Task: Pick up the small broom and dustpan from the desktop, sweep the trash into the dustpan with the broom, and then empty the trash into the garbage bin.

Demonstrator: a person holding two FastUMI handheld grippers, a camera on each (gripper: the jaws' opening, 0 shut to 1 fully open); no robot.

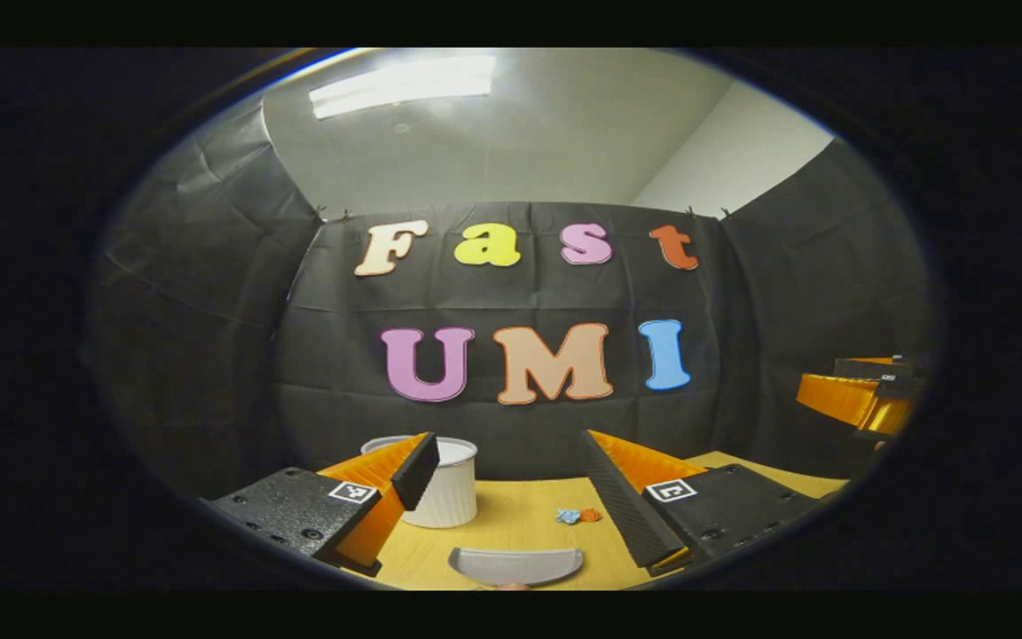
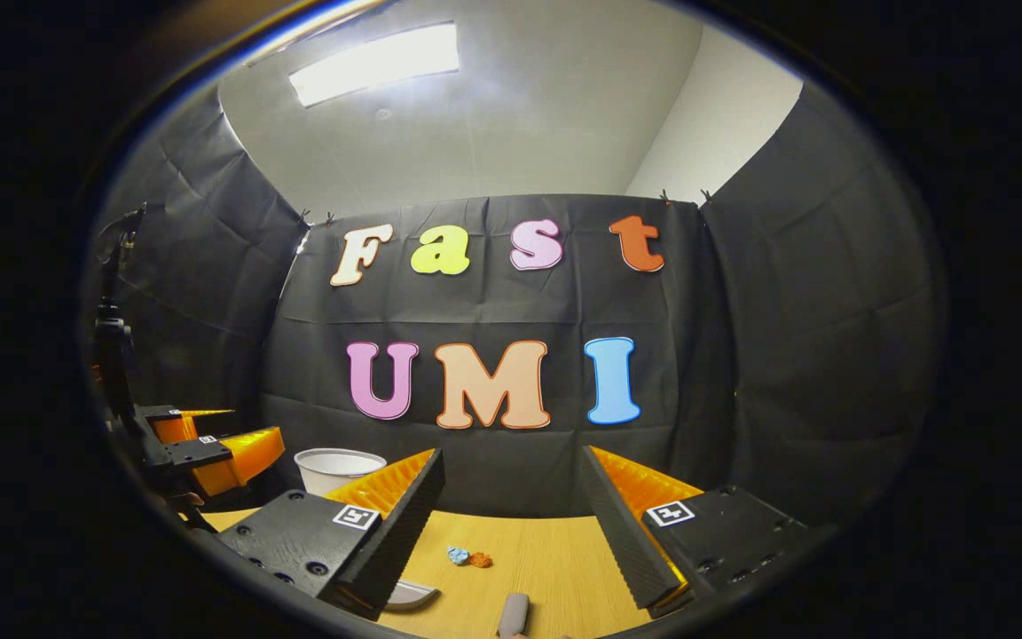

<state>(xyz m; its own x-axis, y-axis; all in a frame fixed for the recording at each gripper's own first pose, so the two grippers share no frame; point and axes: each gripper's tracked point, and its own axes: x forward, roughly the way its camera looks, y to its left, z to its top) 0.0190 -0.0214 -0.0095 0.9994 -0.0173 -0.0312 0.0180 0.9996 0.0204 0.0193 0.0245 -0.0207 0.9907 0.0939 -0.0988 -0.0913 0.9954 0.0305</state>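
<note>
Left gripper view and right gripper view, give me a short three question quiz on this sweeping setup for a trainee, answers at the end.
1. True or false: in the left gripper view, the left gripper is shut on the dustpan.
2. Multiple choice: in the left gripper view, the bits of trash lie A) inside the garbage bin, B) on the desktop to the right of the bin, C) in the dustpan.
3. Fill in: in the right gripper view, the right gripper has its fingers spread ____ above the desktop, holding nothing.

Key: 1 false, its jaws are apart and the dustpan lies on the desktop below them. 2 B. 3 open.
</note>
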